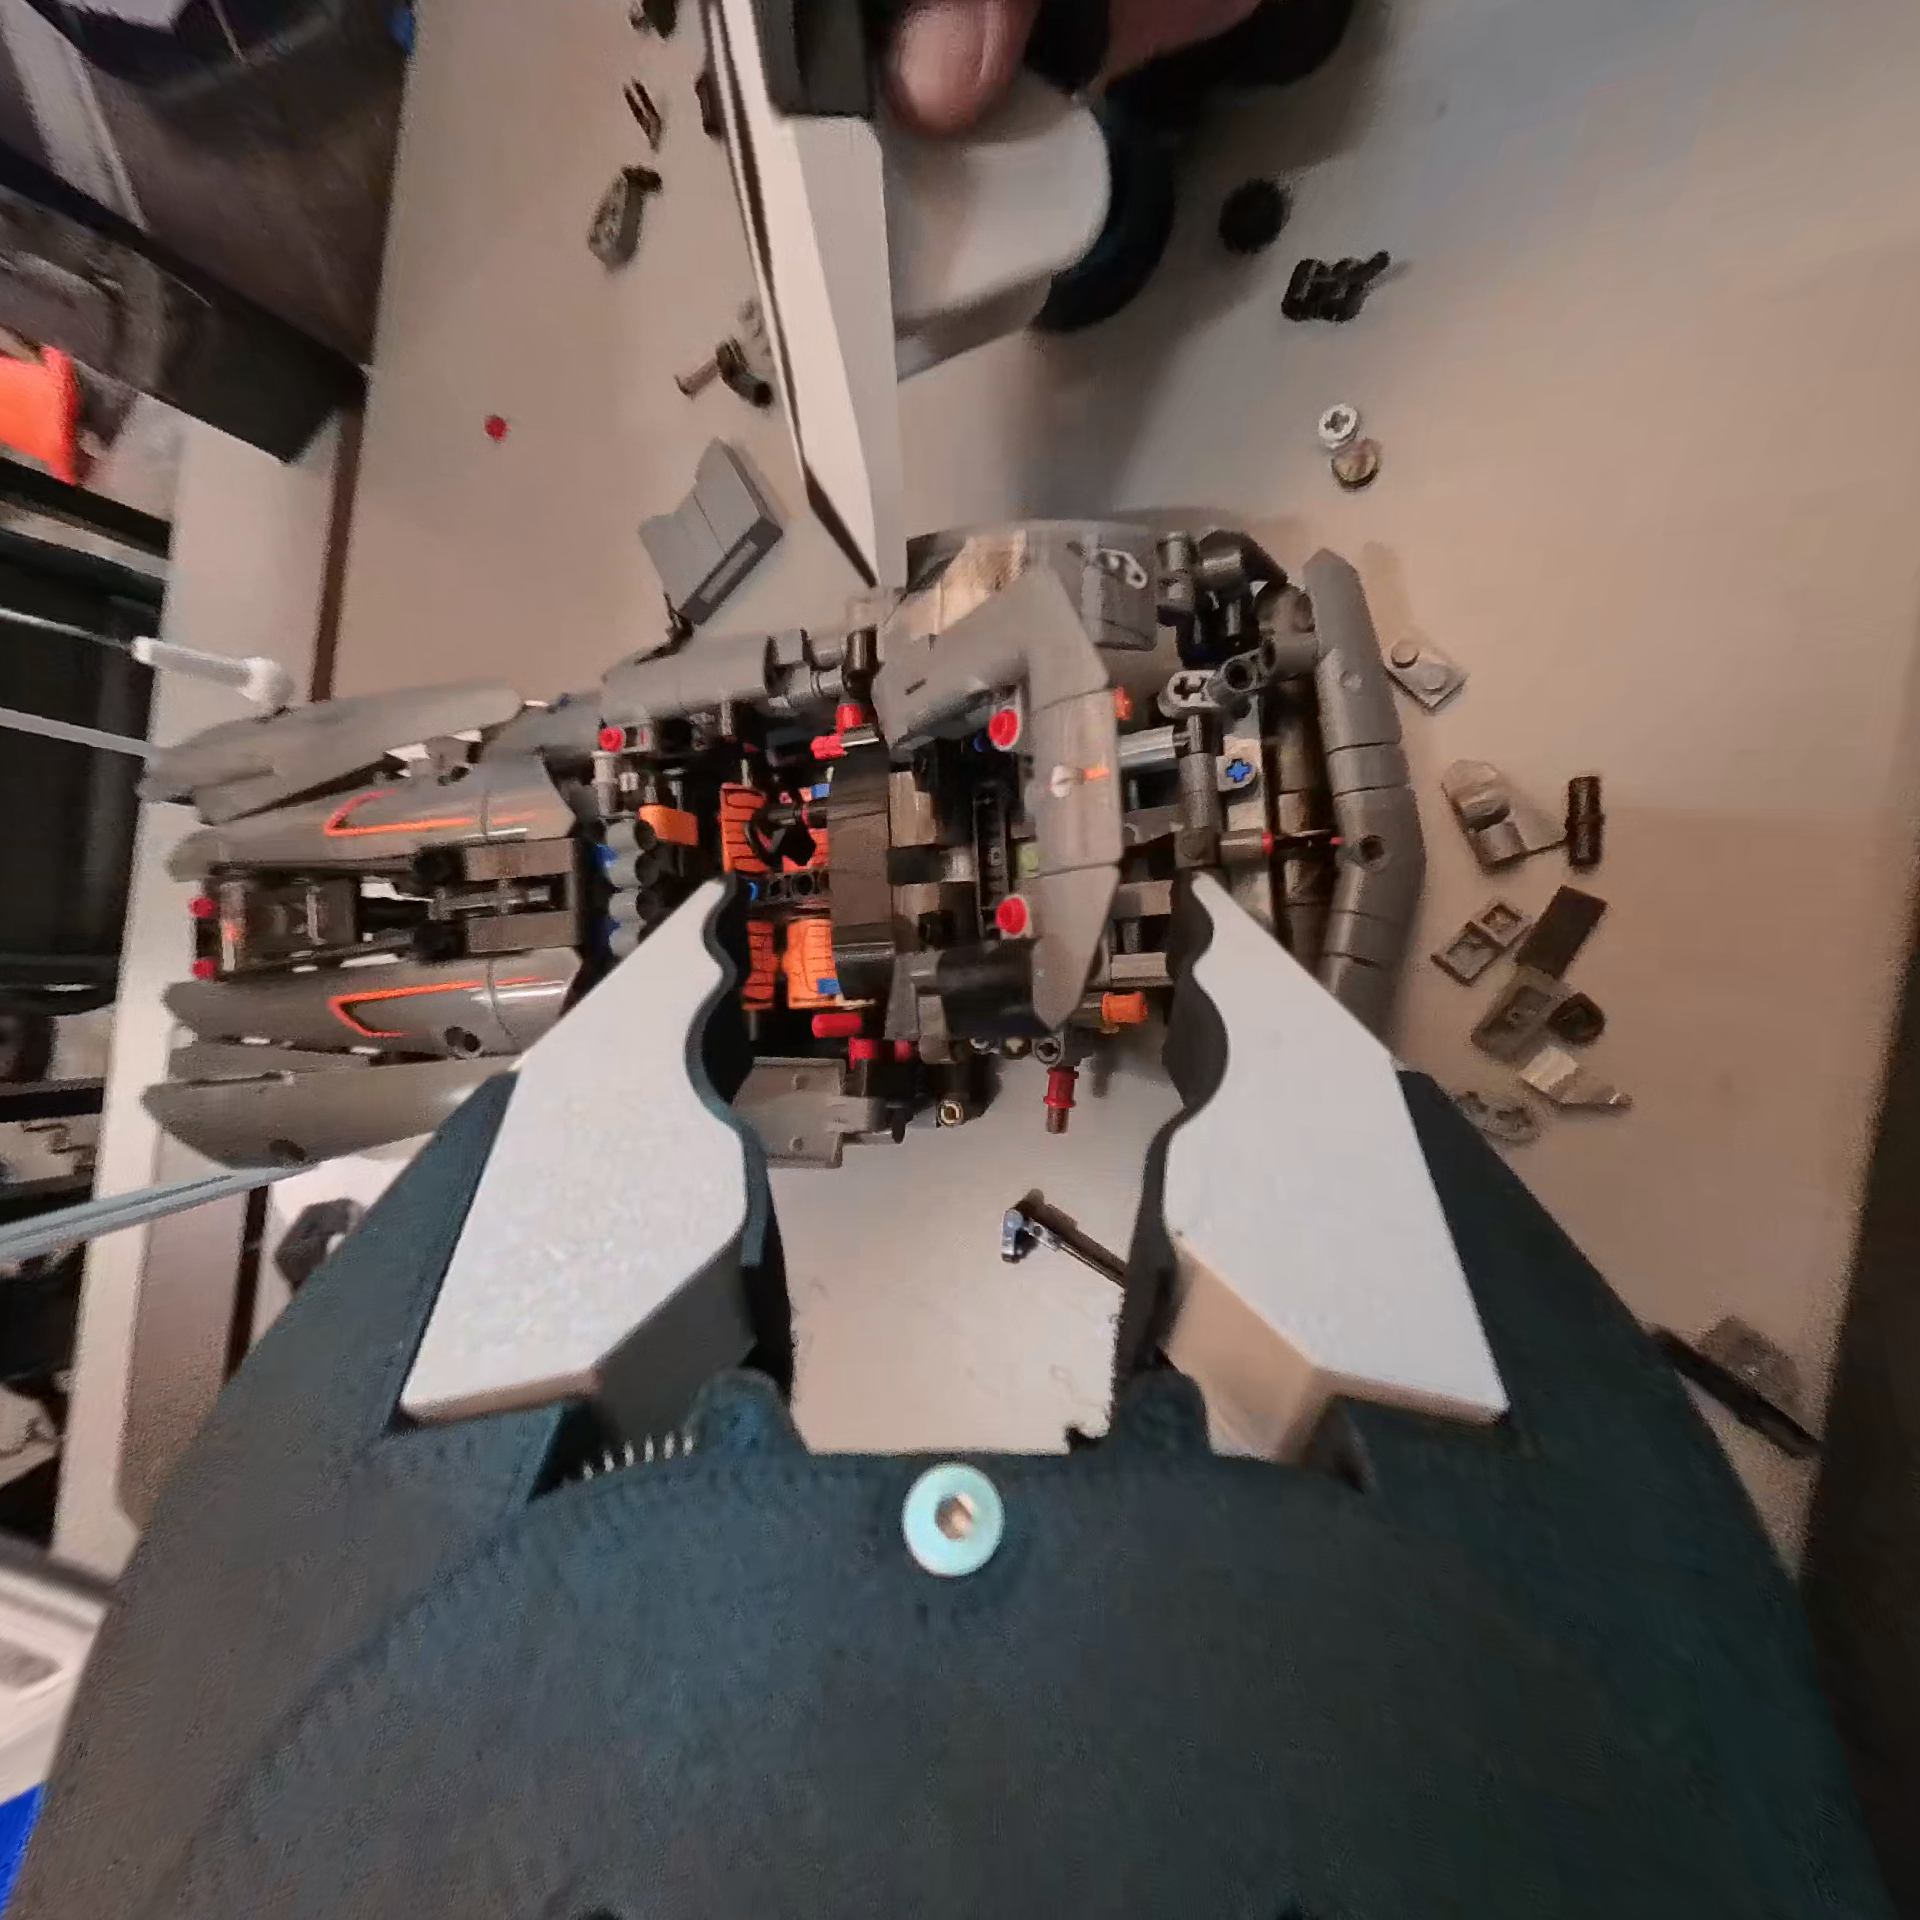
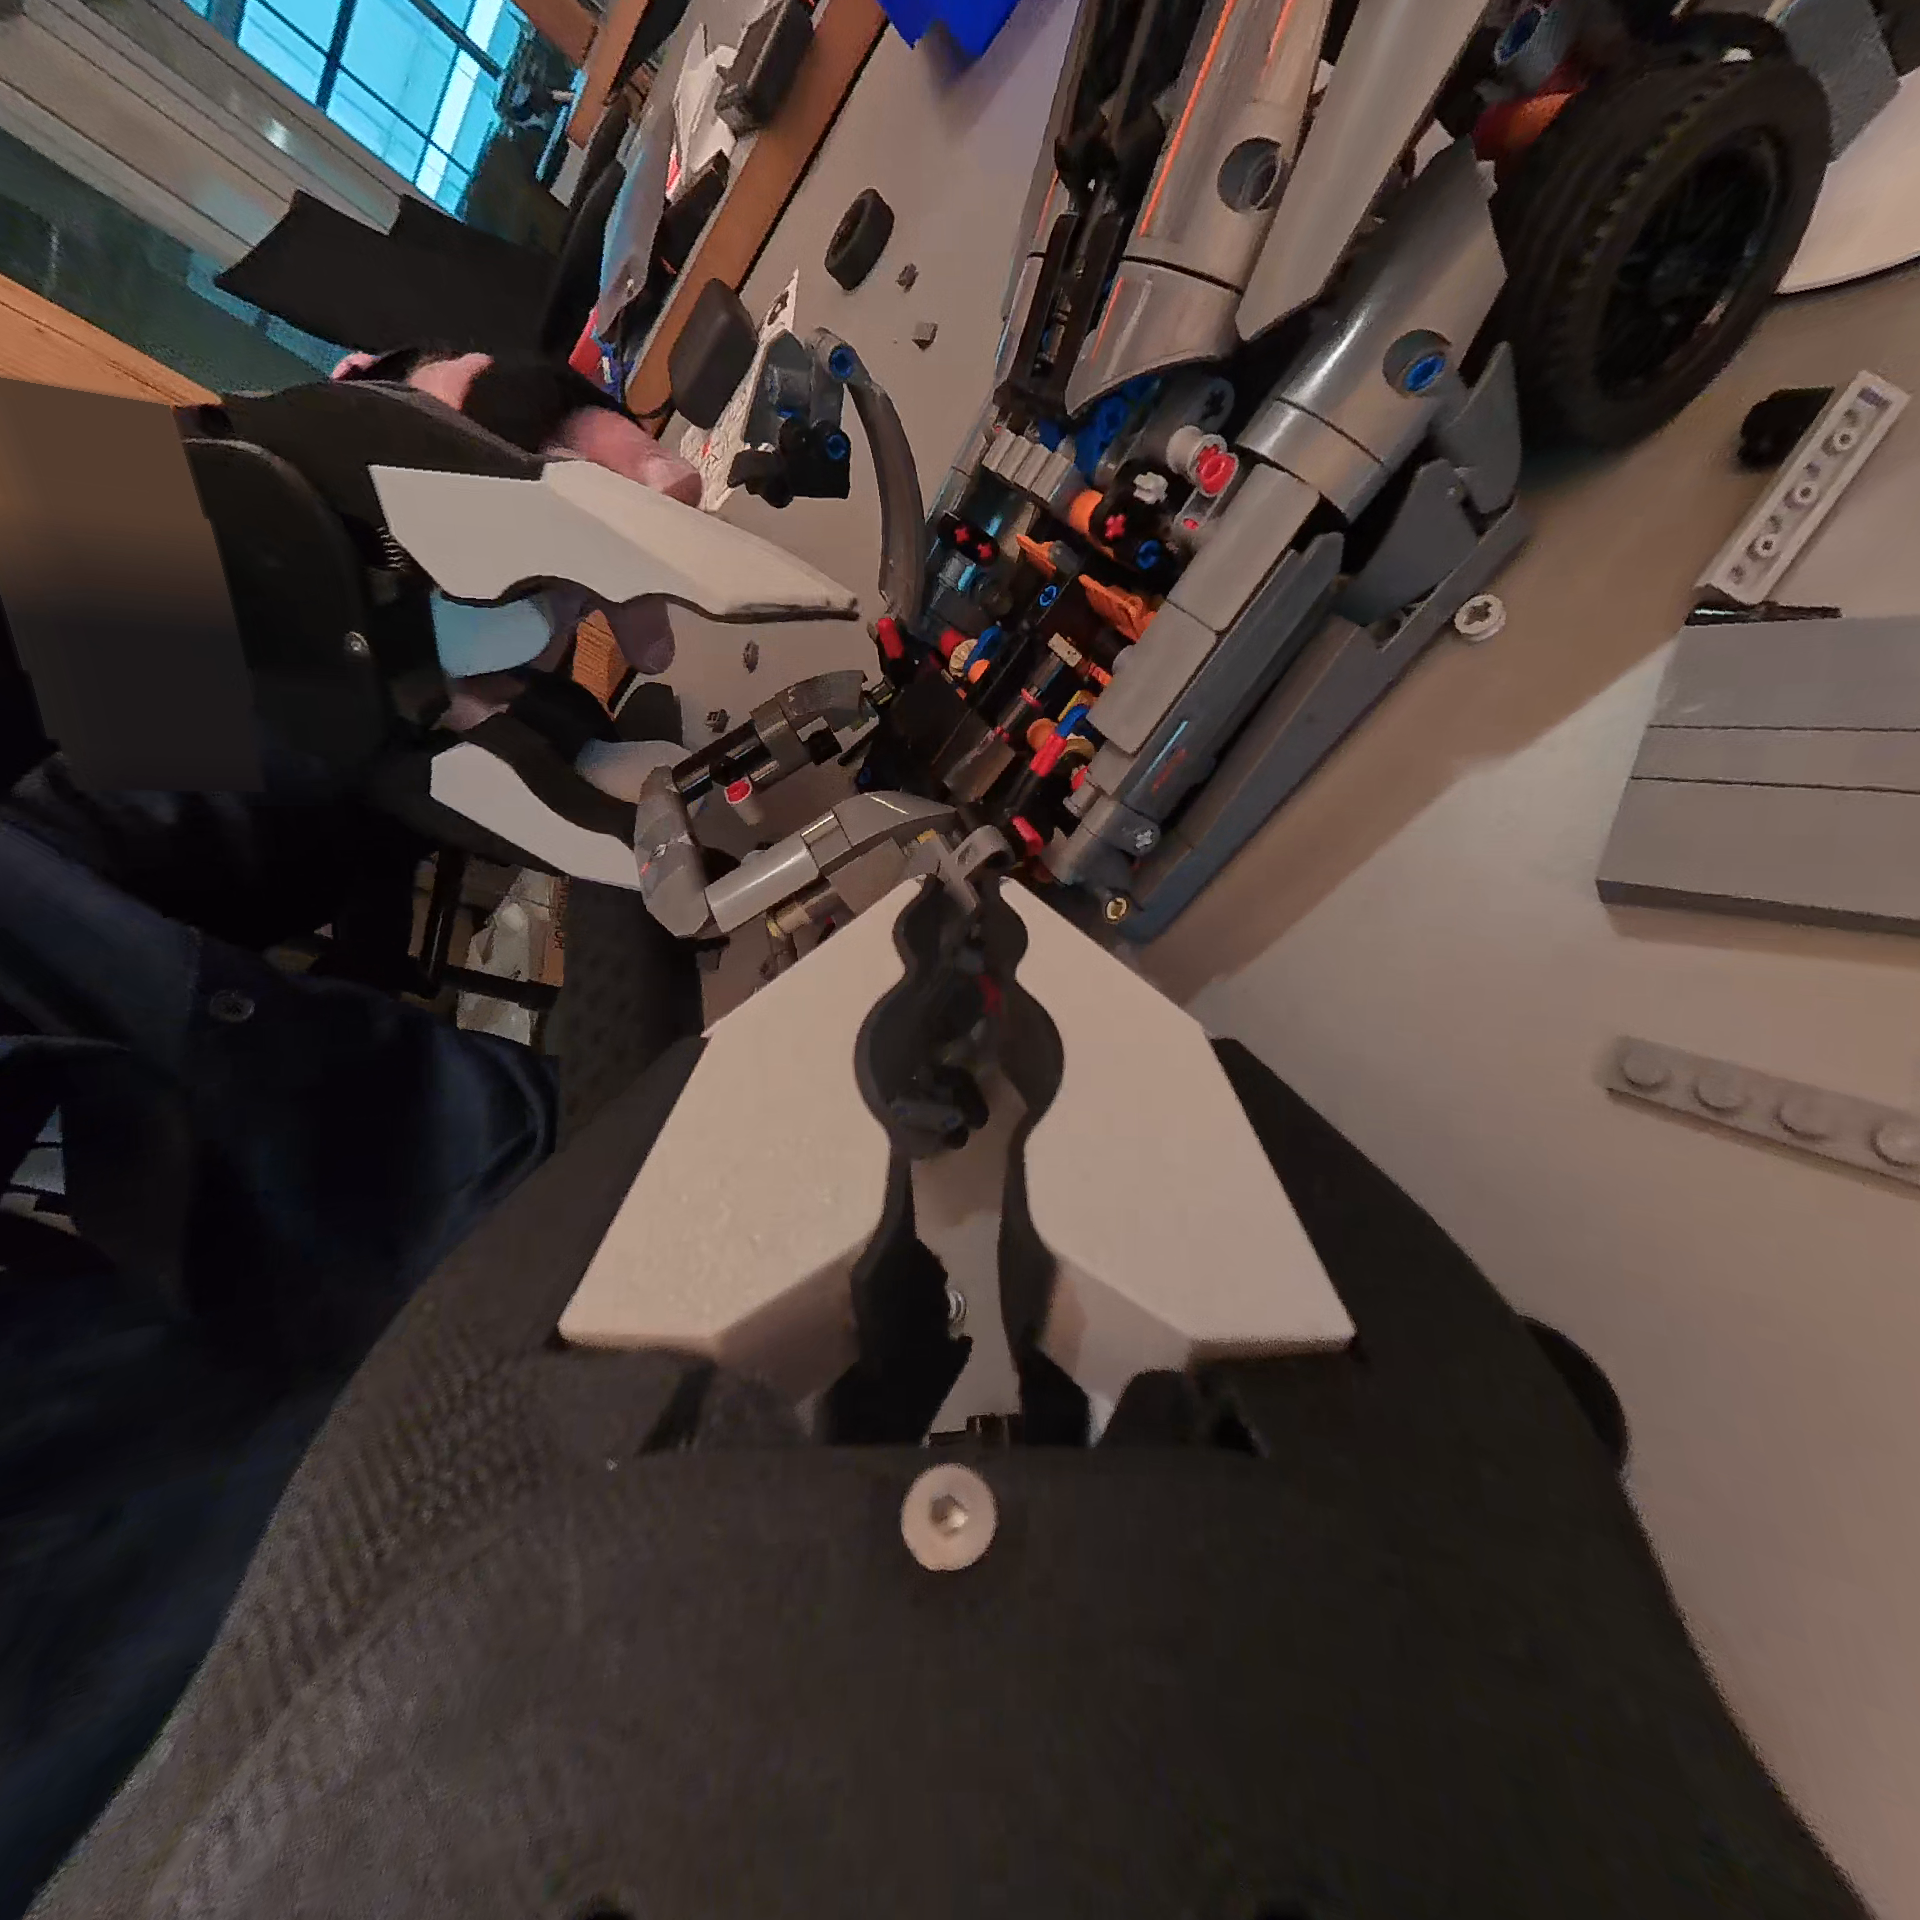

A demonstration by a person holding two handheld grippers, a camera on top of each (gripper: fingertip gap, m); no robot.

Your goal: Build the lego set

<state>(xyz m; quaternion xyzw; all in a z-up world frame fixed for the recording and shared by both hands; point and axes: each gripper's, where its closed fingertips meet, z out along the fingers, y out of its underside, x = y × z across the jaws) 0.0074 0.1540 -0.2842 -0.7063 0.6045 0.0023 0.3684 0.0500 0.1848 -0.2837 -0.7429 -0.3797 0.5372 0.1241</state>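
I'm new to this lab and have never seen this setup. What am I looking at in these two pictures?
A person holds a handheld gripper in each hand; a camera on each looks forward along its two pale grey fingers.

Left view: the left gripper is open, its fingers on either side of the grey, black and orange lego car model on the beige table. Loose small dark lego pieces lie beside the car.

Right view: the right gripper is nearly shut around a small dark lego part, at the car's edge. A flat grey studded lego plate lies nearby. The other gripper shows farther off.
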